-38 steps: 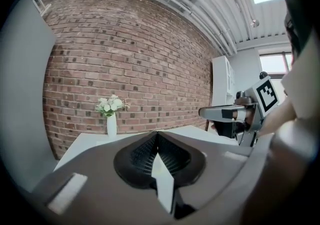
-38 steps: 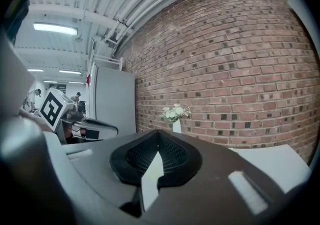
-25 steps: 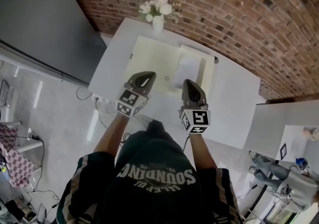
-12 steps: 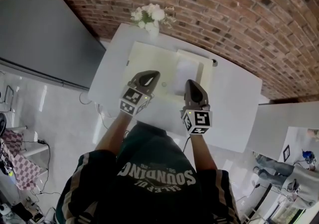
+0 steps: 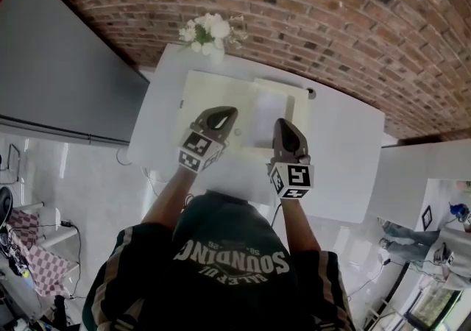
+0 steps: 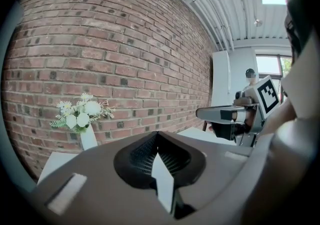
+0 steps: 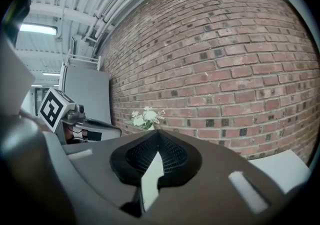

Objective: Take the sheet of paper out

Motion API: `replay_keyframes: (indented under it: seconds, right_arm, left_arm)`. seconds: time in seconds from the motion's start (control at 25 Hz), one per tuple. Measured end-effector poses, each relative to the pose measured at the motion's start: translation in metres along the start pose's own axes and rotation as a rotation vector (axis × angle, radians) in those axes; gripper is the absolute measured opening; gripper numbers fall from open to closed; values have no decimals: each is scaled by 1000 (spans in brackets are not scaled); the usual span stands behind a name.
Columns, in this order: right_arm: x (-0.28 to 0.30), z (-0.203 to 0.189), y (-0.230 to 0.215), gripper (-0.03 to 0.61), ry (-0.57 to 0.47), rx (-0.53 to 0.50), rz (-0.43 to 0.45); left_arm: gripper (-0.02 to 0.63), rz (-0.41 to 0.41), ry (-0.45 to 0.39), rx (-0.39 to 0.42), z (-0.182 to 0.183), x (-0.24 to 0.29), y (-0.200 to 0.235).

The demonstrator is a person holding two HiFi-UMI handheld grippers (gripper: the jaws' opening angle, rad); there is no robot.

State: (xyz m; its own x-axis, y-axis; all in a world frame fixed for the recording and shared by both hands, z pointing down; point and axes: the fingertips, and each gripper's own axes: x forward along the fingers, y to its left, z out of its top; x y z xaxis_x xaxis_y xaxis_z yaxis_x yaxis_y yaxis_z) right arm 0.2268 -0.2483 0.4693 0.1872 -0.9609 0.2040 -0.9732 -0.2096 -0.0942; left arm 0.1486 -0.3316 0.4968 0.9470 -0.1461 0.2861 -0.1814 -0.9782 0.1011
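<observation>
Sheet of paper (image 5: 266, 111) – flat, white, lying in the cream case (image 5: 210, 94) near the tabletop's (image 5: 342, 153) far edge. Forearms stretched forward, left tool (image 5: 219, 118) and right tool (image 5: 286, 131) side by side, near level – both pinched shut, empty.

I see white table (image 5: 346, 149) against brick wall (image 5: 331, 20). Cream folder (image 5: 210, 98) flat on it, centre toward 11 o'clock. Flower vase (image 5: 215, 48) at 12 o'clock edge.

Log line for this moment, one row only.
left tool: shut, empty | right tool: shut, empty | sheet of paper: on table, not held
</observation>
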Motion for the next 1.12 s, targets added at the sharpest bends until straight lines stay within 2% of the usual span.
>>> replay_keyframes:
  seconds: [0.52,0.72,1.12]
  right_arm:
    - [17,-10,-12,-2,26,21,-56]
    - [25,-17,-25,-2,48,13,-83]
    - [35,-42,-46,-2,103,32,-127]
  left_arm:
    - [11,-76,40,-20,-15,30,8]
    - [11,-129,94,-47,-36,50,3]
    - [11,-165,165,-90,-72,84,5]
